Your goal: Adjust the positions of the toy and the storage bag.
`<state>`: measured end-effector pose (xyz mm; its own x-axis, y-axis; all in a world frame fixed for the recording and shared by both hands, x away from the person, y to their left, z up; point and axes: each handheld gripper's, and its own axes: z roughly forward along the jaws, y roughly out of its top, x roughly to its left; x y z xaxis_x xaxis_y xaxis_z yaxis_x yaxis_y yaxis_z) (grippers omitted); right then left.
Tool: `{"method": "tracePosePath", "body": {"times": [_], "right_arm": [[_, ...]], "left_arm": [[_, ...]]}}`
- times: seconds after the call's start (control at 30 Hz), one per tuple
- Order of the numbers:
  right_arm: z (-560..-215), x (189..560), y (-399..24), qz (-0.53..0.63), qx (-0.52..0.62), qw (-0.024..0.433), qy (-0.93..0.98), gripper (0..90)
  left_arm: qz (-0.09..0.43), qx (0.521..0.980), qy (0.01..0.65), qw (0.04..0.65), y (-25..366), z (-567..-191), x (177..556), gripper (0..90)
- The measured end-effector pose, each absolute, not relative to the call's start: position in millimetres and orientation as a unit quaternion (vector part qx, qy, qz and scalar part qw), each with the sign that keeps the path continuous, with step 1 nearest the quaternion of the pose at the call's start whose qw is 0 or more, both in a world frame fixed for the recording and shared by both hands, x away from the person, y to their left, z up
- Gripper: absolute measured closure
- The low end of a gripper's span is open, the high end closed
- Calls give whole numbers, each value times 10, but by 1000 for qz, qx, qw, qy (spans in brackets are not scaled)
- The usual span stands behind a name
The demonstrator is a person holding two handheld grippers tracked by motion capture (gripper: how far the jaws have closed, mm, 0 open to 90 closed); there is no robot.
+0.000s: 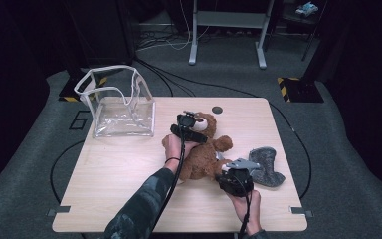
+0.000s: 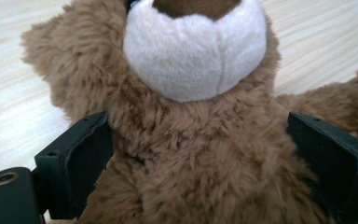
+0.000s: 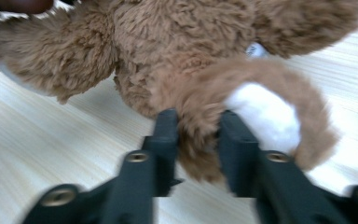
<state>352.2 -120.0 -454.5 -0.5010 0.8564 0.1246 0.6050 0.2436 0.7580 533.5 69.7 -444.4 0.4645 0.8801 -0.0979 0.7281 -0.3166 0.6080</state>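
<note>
A brown teddy bear [image 1: 206, 157] lies on its back in the middle of the wooden table [image 1: 109, 174], head toward the far side. My left gripper [image 1: 191, 132] is over its neck. In the left gripper view the gripper [image 2: 200, 158] stands open, a jaw on each side of the bear's chest [image 2: 200, 186] below the white muzzle [image 2: 196, 56]. My right gripper [image 1: 225, 173] is at the bear's lower right side. In the right gripper view the gripper [image 3: 198, 135] is shut on the edge of the white-soled foot [image 3: 261, 112], with fur pinched between the jaws.
A clear plastic bag [image 1: 122, 107] with white trim stands open at the table's far left corner. A grey fuzzy cloth piece [image 1: 267, 167] lies right of the bear, beside my right gripper. A small dark round grommet [image 1: 217, 109] sits near the far edge.
</note>
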Motion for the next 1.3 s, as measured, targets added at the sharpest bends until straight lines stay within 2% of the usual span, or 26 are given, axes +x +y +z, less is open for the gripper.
{"method": "tracePosePath", "body": {"times": [0.07, 0.13, 0.27, 0.33, 0.6, 0.87, 0.97, 1.1, 1.3], "right_arm": [[-4548, 3468, -1295, 395, 479, 169, 766, 452], [-4556, 3374, -1424, 404, 487, 188, 751, 329], [-4658, 3283, -1594, 388, 505, 202, 744, 181], [-4761, 3281, -1629, 373, 507, 200, 750, 152], [-5172, 3362, -1596, 321, 513, 206, 769, 143], [-5271, 3385, -1593, 323, 515, 215, 764, 108], [-5283, 3390, -1587, 323, 513, 220, 764, 79], [-5297, 3373, -1589, 326, 505, 217, 769, 57], [-5301, 3379, -1591, 327, 503, 218, 770, 49]], "left_arm": [[120, 798, 509, 302, 698, -4478, 5350, 59], [113, 799, 508, 301, 687, -4492, 5353, 51], [121, 800, 507, 296, 654, -4495, 5348, 46], [123, 803, 506, 291, 649, -4494, 5354, 41], [122, 795, 507, 309, 616, -4507, 5351, 0], [103, 799, 518, 288, 572, -4627, 5390, 3], [81, 794, 530, 285, 555, -4730, 5396, 13], [70, 794, 529, 293, 570, -4781, 5384, 107], [83, 801, 511, 300, 594, -4771, 5357, 354]]}}
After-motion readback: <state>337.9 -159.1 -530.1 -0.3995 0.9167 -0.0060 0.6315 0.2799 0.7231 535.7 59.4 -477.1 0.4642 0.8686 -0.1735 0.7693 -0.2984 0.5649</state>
